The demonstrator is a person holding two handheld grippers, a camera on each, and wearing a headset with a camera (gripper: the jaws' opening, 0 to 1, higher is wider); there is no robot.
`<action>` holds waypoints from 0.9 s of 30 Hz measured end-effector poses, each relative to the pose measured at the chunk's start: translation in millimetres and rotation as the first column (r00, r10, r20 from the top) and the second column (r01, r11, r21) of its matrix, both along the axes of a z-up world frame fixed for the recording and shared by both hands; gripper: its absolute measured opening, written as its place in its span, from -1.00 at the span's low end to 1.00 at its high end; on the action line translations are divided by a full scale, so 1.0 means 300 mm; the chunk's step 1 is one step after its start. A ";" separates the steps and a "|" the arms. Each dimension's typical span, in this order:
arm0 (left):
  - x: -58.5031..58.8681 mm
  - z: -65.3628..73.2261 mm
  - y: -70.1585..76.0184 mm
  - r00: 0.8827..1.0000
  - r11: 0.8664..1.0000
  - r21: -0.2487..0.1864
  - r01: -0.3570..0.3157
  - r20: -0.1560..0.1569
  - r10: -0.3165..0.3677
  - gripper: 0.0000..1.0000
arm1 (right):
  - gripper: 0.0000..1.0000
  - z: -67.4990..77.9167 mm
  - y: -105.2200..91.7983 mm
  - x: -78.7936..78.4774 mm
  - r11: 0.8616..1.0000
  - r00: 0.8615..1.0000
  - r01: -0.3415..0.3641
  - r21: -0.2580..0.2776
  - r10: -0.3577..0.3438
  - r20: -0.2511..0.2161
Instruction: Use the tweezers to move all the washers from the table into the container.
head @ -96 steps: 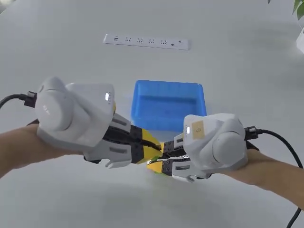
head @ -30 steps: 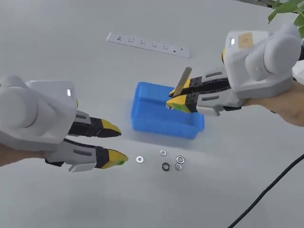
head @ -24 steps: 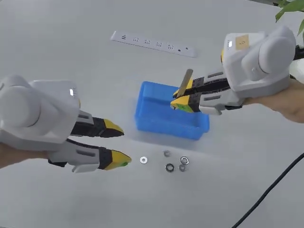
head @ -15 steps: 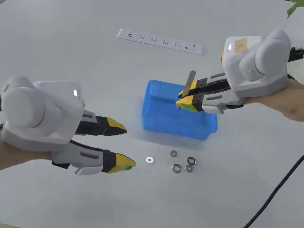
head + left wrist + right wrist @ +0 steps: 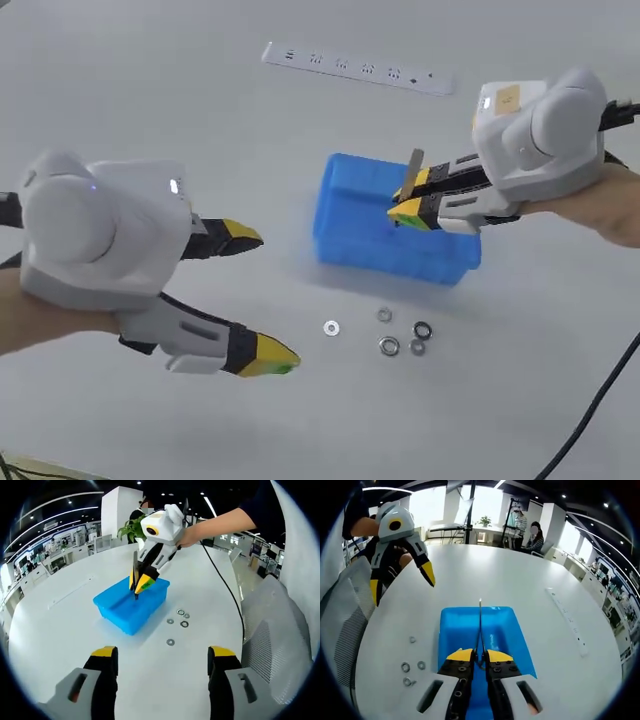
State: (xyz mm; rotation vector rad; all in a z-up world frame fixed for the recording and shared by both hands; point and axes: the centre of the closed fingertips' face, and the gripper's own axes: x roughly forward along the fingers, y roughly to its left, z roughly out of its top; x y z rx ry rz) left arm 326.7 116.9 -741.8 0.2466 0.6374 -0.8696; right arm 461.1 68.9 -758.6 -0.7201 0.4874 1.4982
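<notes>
- Head view, table [image 5: 150, 100]: a wide pale surface with bare room on every side of the work. No edge lies close to the washers, so the descent toward them looks unobstructed.
- Container [image 5: 370, 240]: a blue open tray resting on the table just beyond the washers. In the right gripper view its floor [image 5: 505, 630] appears bare where visible, though the near part is hidden behind the jaws. By this evidence, no washer has been delivered yet.
- Left gripper [image 5: 268, 297]: jaws spread wide and holding nothing. It hovers to the left of the washers and well apart from the container.
- Right gripper [image 5: 408, 203]: jaws closed narrowly on the tweezers and poised above the container's near wall.
- Power strip [image 5: 355, 68]: lies far behind the container, clear of the working path.
- Tweezers [image 5: 411, 170]: a thin strip projecting beyond the right jaws over the tray. No washer is visible at the tip [image 5: 480, 602].
- Washers [image 5: 388, 346]: five lie on the table in front of the container. Four are loosely grouped and one [image 5: 331, 327] sits alone to the left, so all five seem left to move. The low tray wall is the only rim to clear.
</notes>
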 end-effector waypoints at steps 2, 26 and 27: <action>0.001 0.001 0.002 1.000 1.000 -0.003 -0.007 -0.002 0.007 0.57 | -0.81 -0.019 -0.002 -0.001 1.000 1.000 0.000 -0.006 0.000 -0.002; -0.017 -0.012 0.034 0.999 0.999 0.044 -0.024 -0.030 0.026 0.68 | -0.78 -0.052 -0.006 0.040 0.999 0.999 0.047 0.016 -0.047 -0.003; -0.017 -0.010 0.033 0.999 0.999 0.042 -0.023 -0.029 0.024 0.68 | -0.78 -0.048 -0.006 0.044 0.998 0.999 0.054 0.024 -0.054 -0.007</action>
